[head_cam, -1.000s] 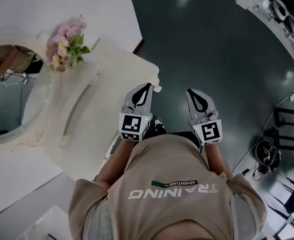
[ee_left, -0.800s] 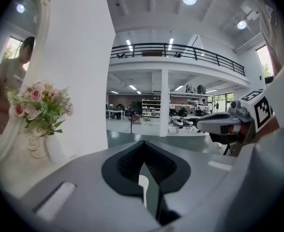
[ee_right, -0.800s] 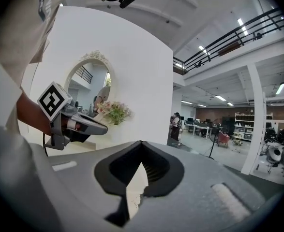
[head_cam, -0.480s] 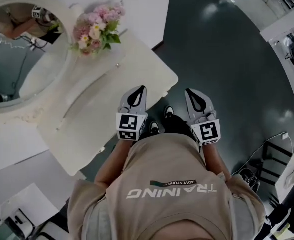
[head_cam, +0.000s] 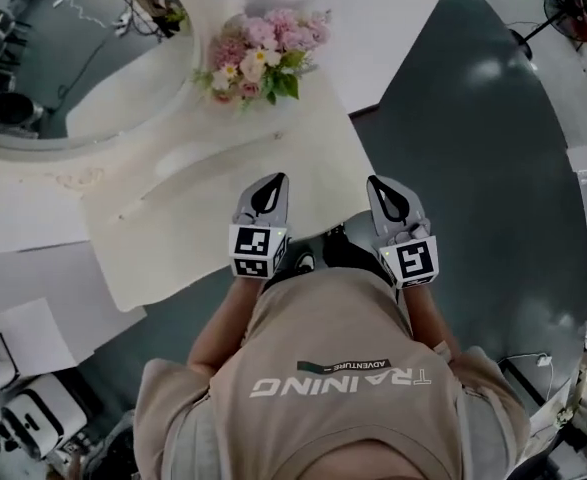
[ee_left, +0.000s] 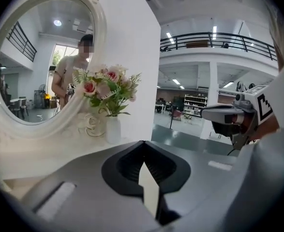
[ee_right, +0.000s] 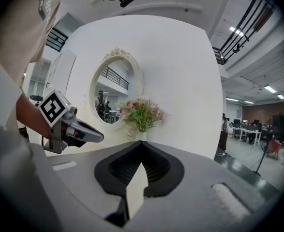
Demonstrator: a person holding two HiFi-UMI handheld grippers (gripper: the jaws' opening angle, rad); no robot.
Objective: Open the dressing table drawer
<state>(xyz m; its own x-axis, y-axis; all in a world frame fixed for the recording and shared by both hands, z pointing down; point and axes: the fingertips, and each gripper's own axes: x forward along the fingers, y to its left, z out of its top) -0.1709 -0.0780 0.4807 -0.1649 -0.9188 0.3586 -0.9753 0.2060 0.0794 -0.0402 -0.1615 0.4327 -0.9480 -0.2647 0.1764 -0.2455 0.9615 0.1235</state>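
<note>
Left gripper [head_cam: 277, 180]: jaws shut tip to tip, nothing between them. Right gripper [head_cam: 377, 183]: same, closed and empty. Both point away from the person, side by side, a little apart.

Left gripper hangs over the near edge of the white dressing table top [head_cam: 213, 218]. Right gripper hangs over the dark grey glossy floor [head_cam: 473, 218], just off the table's right-hand corner. The left is the nearer hand.

Near edge of the top runs from low left to mid right in the head view; both grippers point roughly across it.

The drawer shows in no view. It is hidden under the top from above, and both gripper views look over the table surface. Judged: its front sits in the face below that near edge, so lower than the left gripper and a little ahead. Handle position cannot be told.

Further back on the top: white vase of pink flowers [head_cam: 261, 53], then an oval white-framed mirror [head_cam: 73, 58] against the wall.
</note>
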